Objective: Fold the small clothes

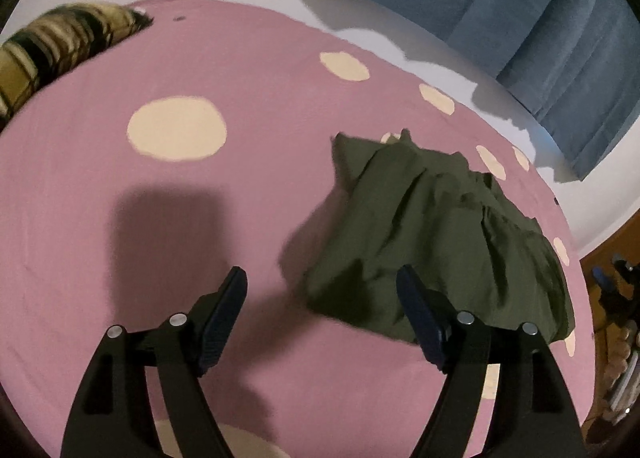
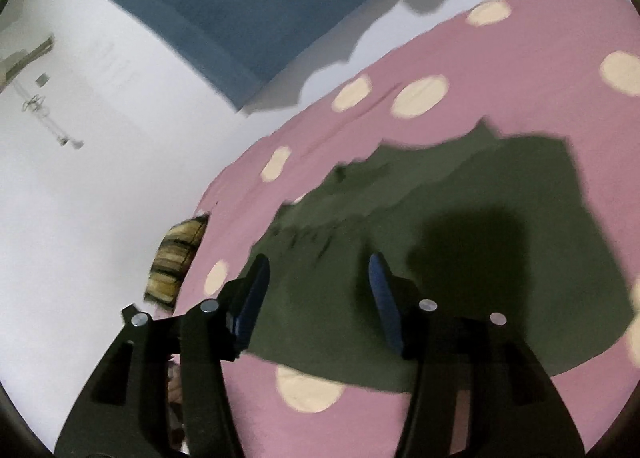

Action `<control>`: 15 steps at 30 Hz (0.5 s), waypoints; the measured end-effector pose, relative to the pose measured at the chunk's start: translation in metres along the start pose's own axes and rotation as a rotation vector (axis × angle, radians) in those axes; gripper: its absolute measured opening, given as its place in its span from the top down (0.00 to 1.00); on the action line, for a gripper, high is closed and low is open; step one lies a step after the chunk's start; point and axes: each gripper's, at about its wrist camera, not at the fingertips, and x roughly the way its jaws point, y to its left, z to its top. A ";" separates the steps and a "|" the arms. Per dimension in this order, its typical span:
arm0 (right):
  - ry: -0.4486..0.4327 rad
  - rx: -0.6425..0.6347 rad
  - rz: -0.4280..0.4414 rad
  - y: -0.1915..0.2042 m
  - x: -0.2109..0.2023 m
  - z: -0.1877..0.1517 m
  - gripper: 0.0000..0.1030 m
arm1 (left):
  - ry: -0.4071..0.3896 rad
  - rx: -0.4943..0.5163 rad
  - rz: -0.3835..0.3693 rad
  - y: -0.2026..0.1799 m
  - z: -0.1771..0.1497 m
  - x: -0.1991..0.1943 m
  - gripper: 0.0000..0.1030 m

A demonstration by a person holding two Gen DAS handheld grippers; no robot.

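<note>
My left gripper (image 1: 322,278) has its jaws spread wide over bare pink spotted bedsheet (image 1: 168,226), nothing between them. The olive-green garment (image 1: 432,234) lies in a rumpled heap at right of centre in the left wrist view, its near edge just beyond my right-hand finger. My right gripper (image 2: 320,270) is also apart, less widely, and empty; in its view the same garment (image 2: 460,226) fills the middle of the frame, spread over the sheet with my rig's shadow across it. I cannot tell whether either fingertip brushes the cloth.

I judge this fabric light, thin and limp: it shows gathers and pleats along the upper edge, so it will sag and bunch when lifted and slide easily on the sheet. Nothing fragile here, but a shallow pinch could catch only one layer. I would take hold at the outer edge, at two well-separated points along a hem or the gathered band, one gripper each, so the cloth hangs flat between them before I lay a fold. A striped blanket (image 1: 60,46) sits at the upper left, well clear.
</note>
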 end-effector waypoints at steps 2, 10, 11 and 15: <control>0.026 -0.008 0.019 0.009 0.013 -0.008 0.50 | 0.021 -0.028 -0.023 0.003 -0.005 0.003 0.26; 0.162 -0.009 0.037 0.024 0.060 -0.053 0.49 | 0.055 -0.055 -0.076 -0.001 -0.012 0.012 0.26; 0.190 -0.009 0.017 0.022 0.068 -0.060 0.49 | 0.060 -0.056 -0.078 -0.002 -0.012 0.014 0.26; 0.299 0.021 -0.058 -0.005 0.103 -0.084 0.51 | 0.077 -0.059 -0.086 -0.007 -0.011 0.023 0.26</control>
